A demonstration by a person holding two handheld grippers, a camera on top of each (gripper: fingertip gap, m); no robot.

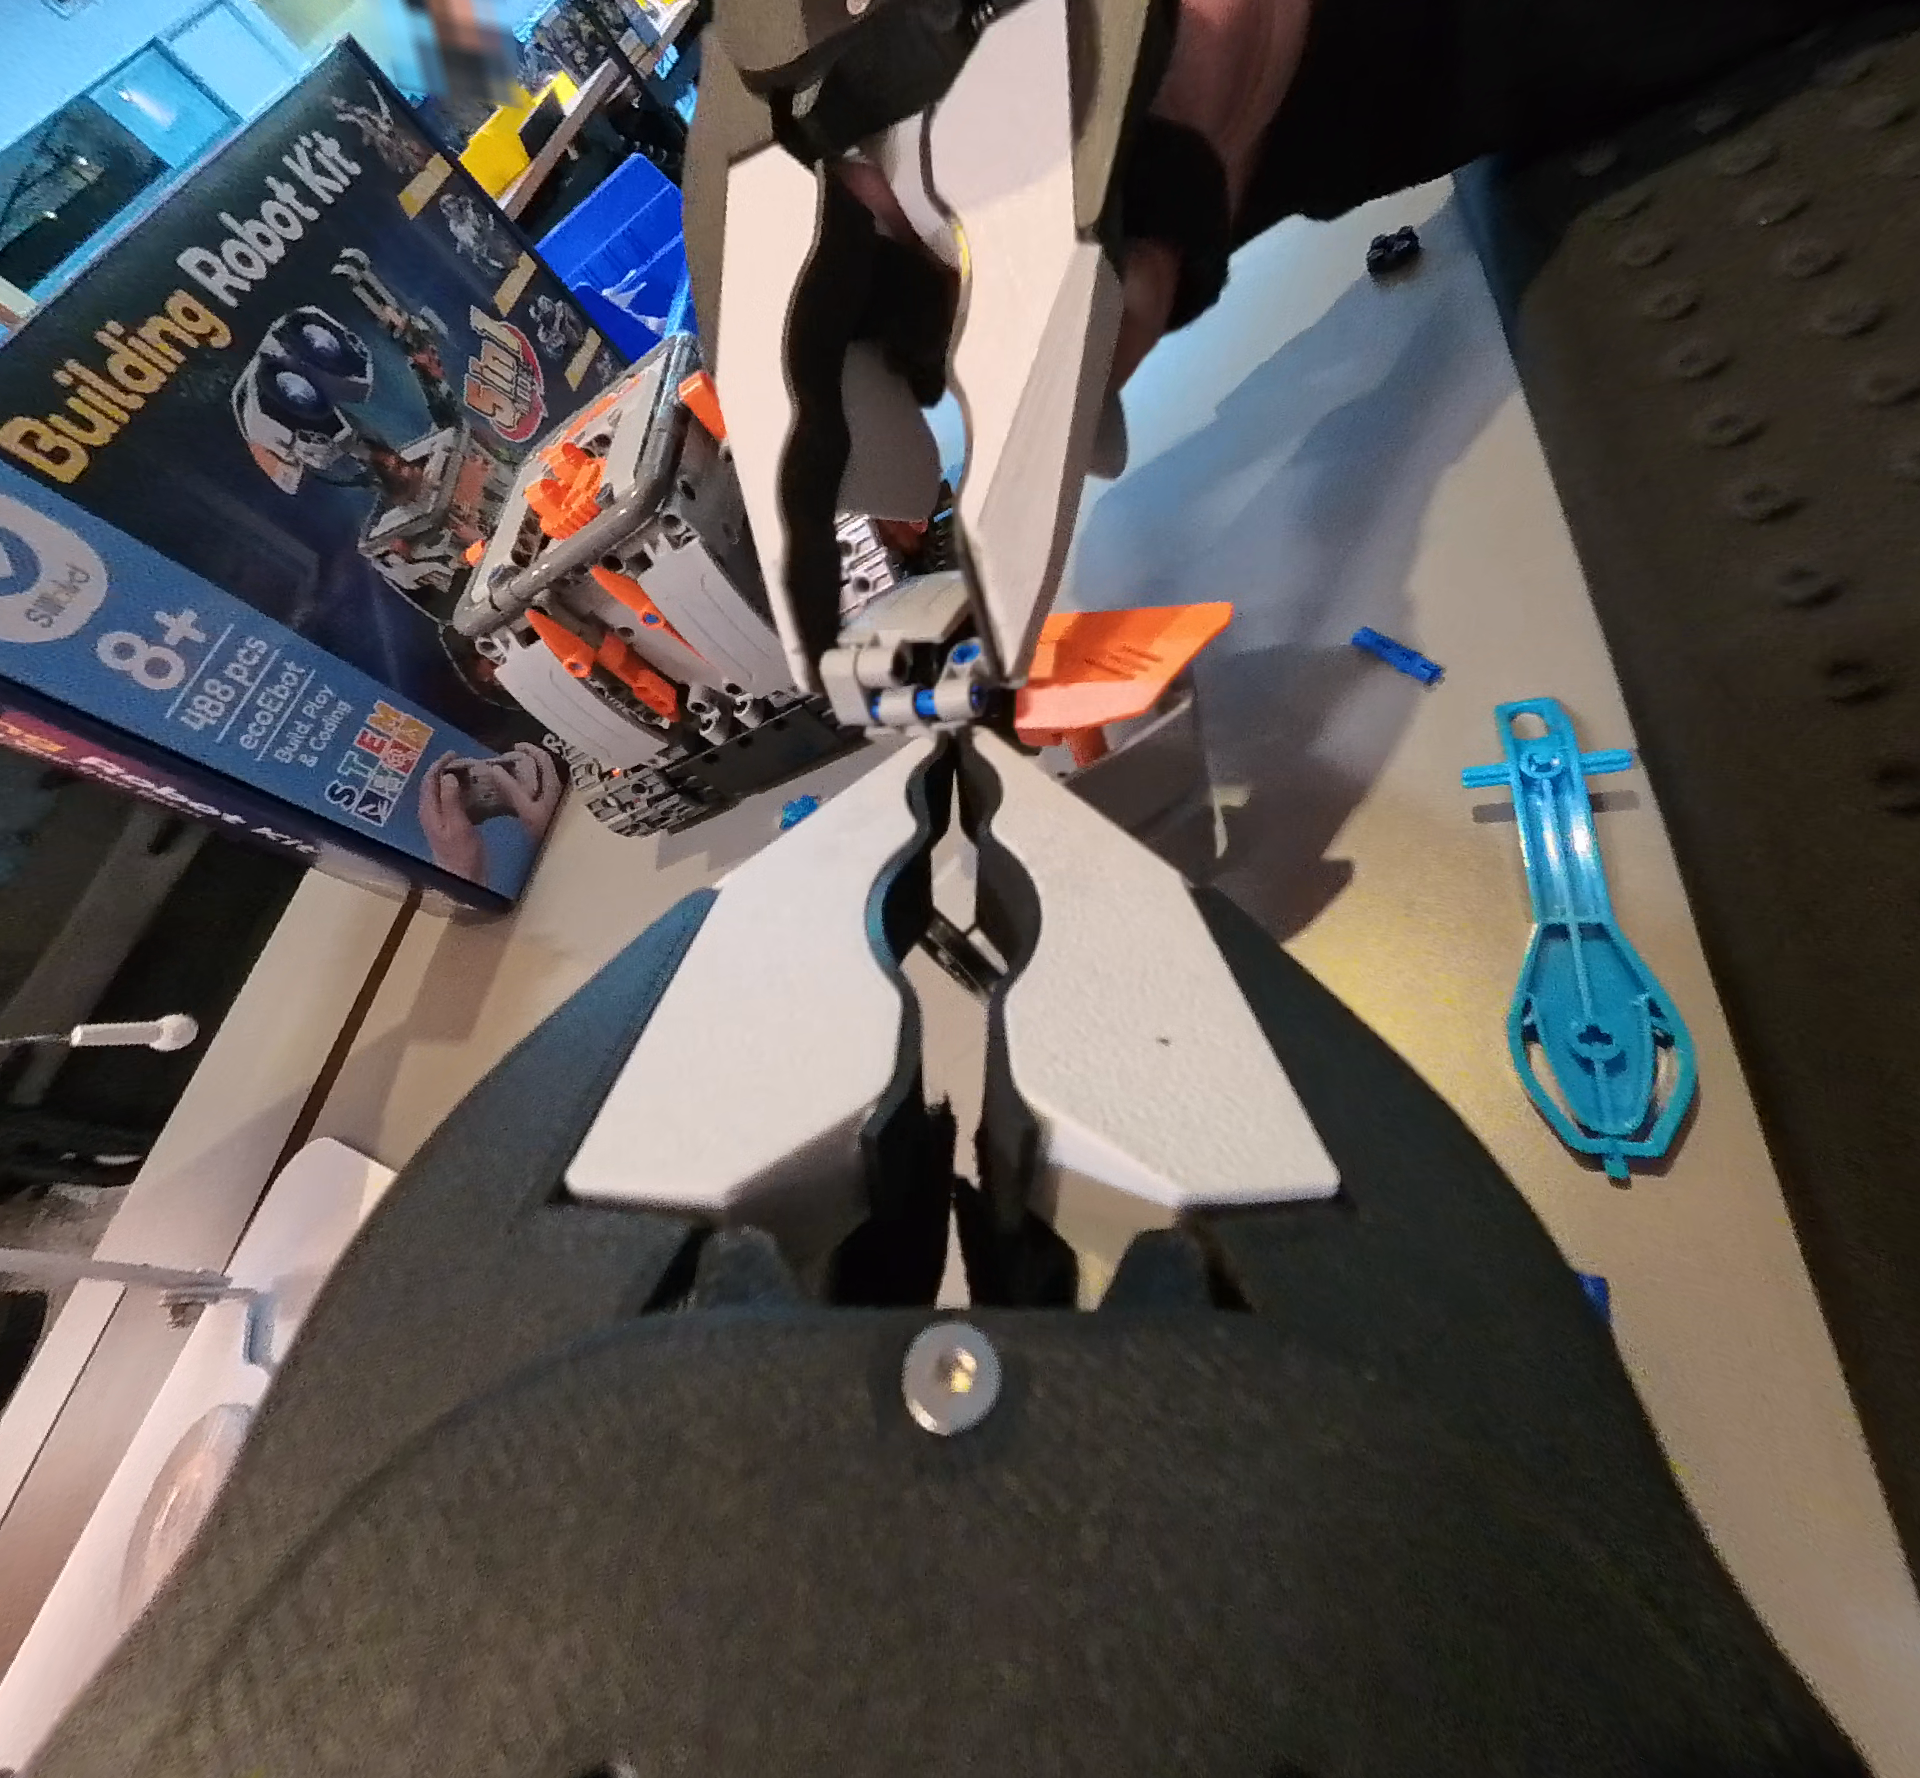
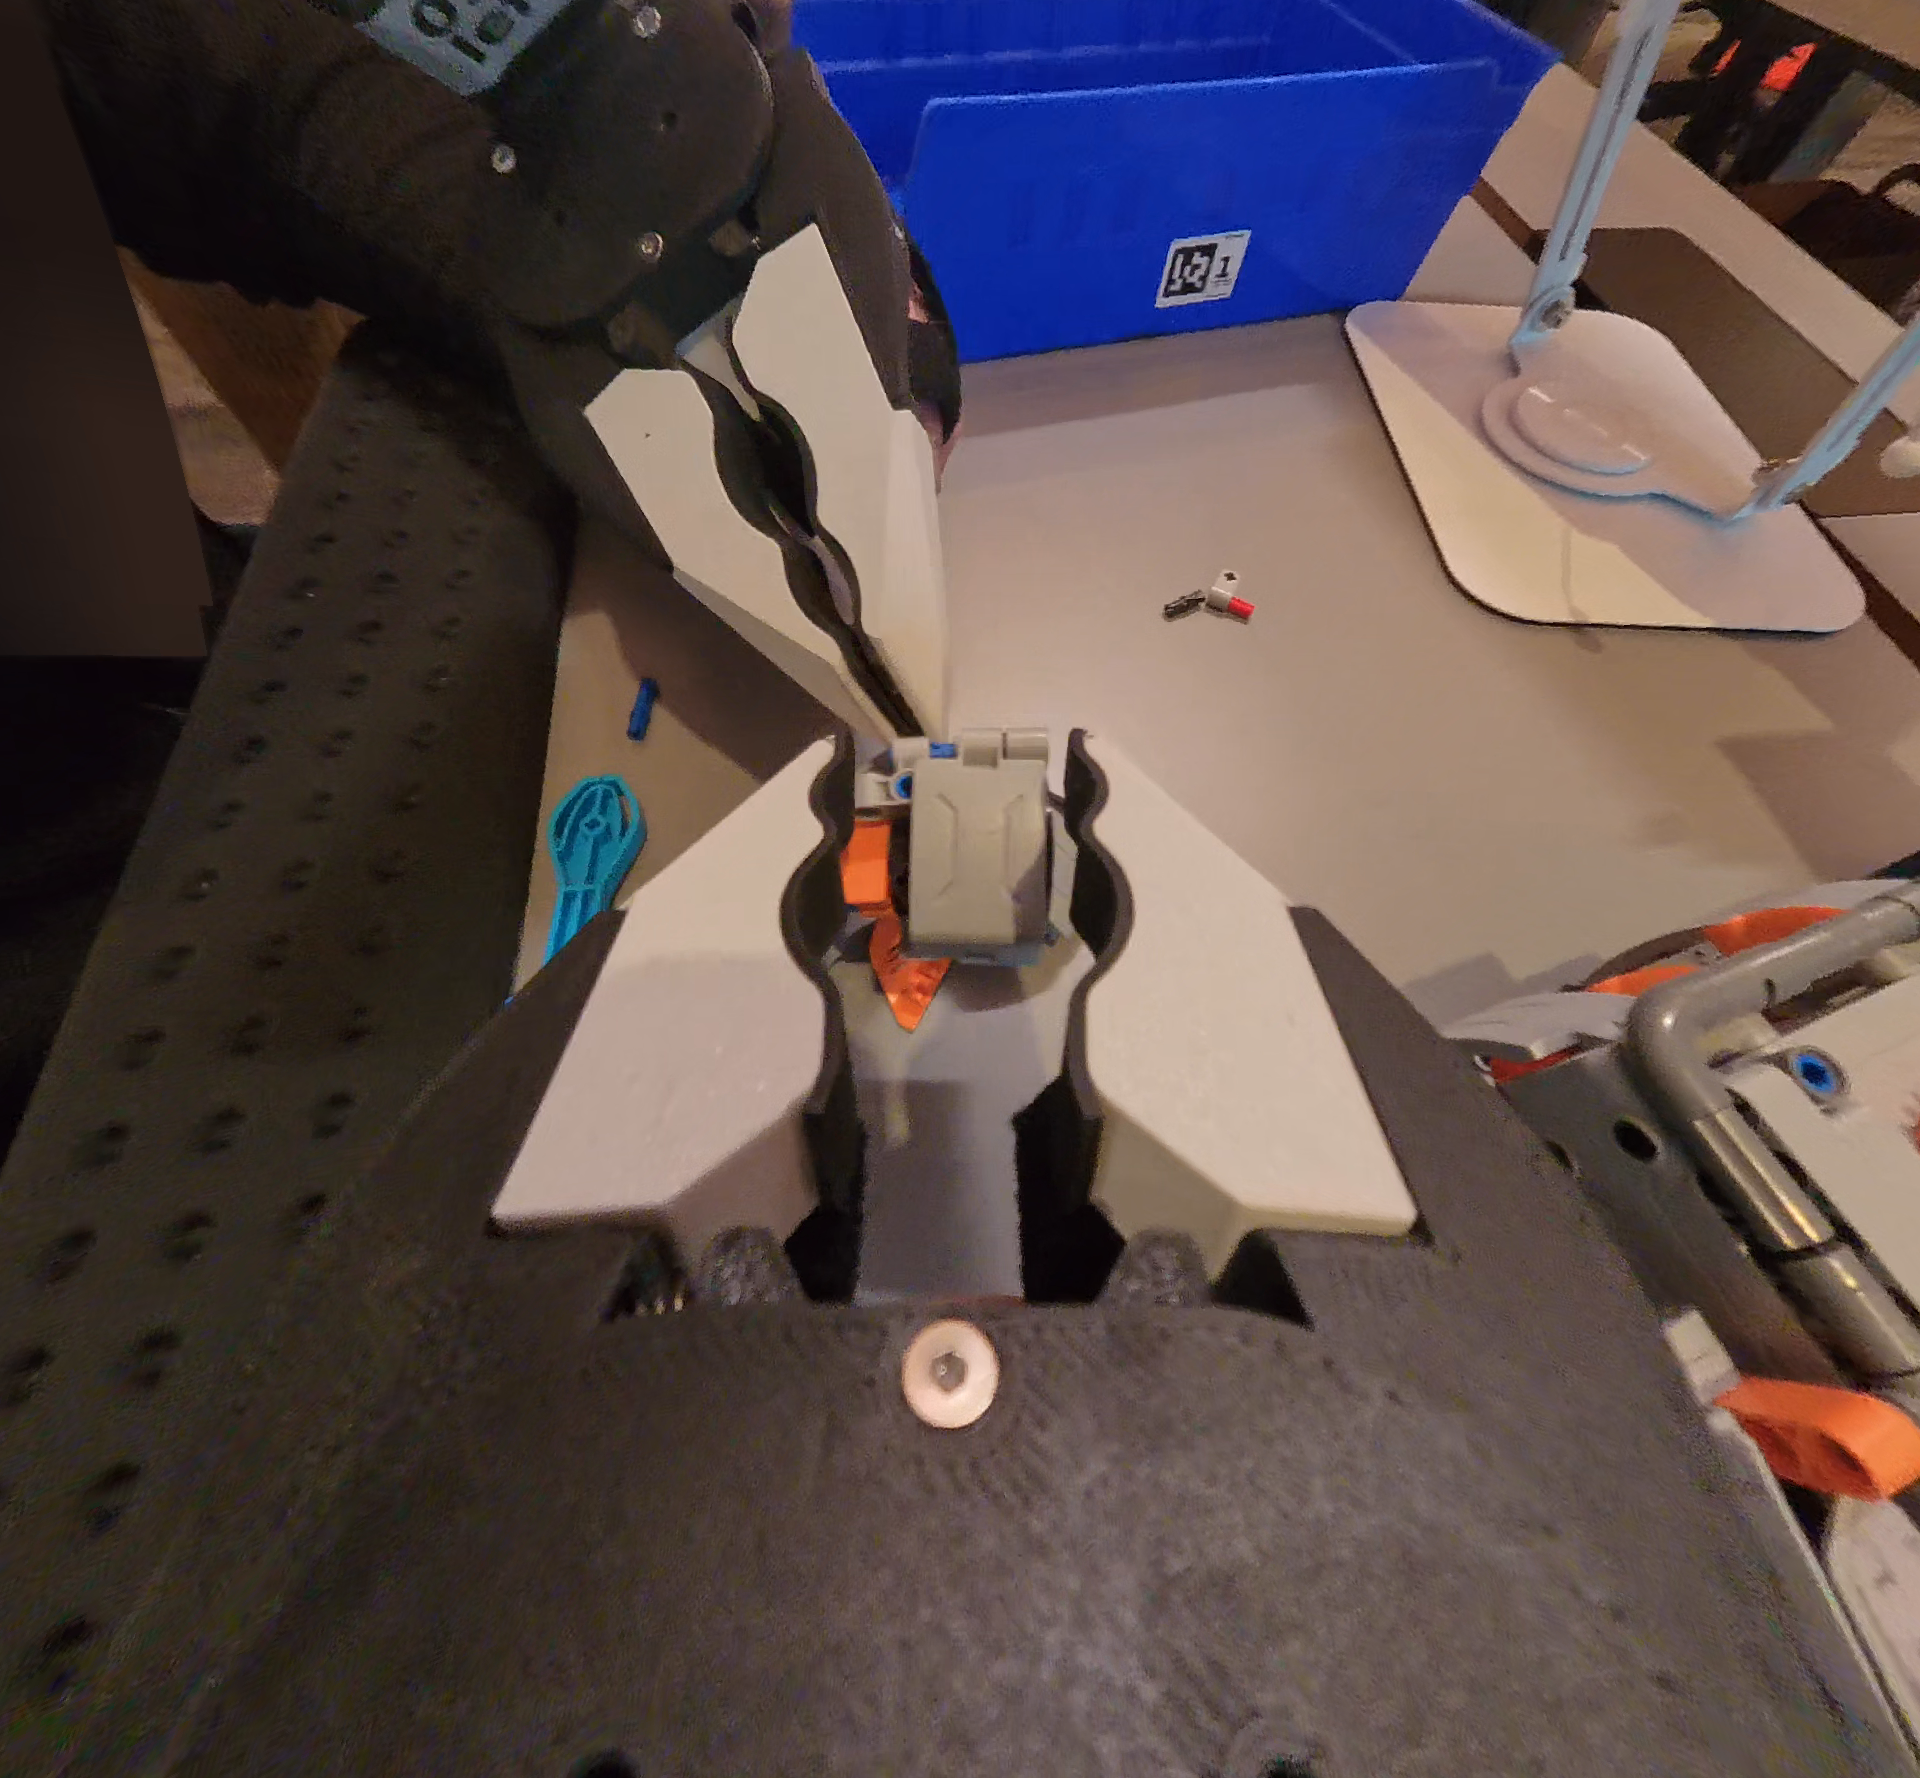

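Tongs in my right hand (image 2: 961, 845) pinch a small grey and orange brick assembly (image 2: 971, 855) above the counter (image 2: 1351, 793). My left tongs (image 1: 951, 746) are pressed together, tips at the assembly's blue-pinned end (image 1: 914, 679). A teal brick separator (image 1: 1590, 949) lies near; the half-built robot (image 1: 623, 585), its kit box (image 1: 281, 440) and a blue bin (image 2: 1195, 128) sit beyond.

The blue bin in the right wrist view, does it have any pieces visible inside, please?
No, the blue bin shows only bare blue walls and dividers inside.
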